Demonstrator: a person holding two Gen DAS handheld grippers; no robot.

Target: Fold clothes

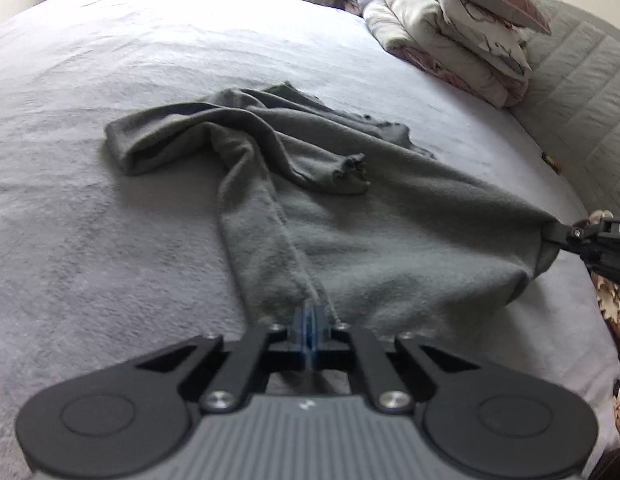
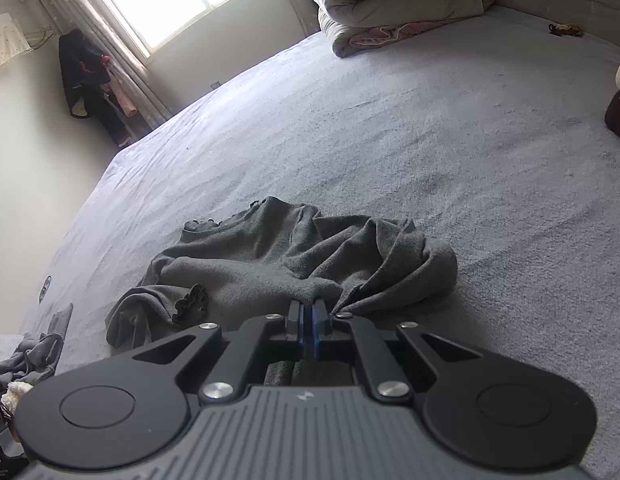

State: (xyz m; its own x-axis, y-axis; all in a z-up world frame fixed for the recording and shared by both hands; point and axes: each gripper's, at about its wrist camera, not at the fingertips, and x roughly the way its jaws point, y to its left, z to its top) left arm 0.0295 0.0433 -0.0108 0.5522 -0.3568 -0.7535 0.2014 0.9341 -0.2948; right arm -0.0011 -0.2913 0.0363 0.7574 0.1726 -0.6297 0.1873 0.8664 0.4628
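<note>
The bed (image 1: 110,80) carries a soft, napped grey-lilac cover. On it the top (image 1: 349,216), grey fleecy knit with frilled cuffs, lies rumpled, sleeves crossed over the body: folding looks barely begun, spreading flat still to do. Left tongs (image 1: 310,314) are clamped on its near edge; right tongs (image 2: 308,308) are clamped on a bunched corner.

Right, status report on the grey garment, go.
Left gripper and right gripper both shut on grey garment. Garment rumpled on bed, sleeves crossed. Nothing obstructing.
</note>
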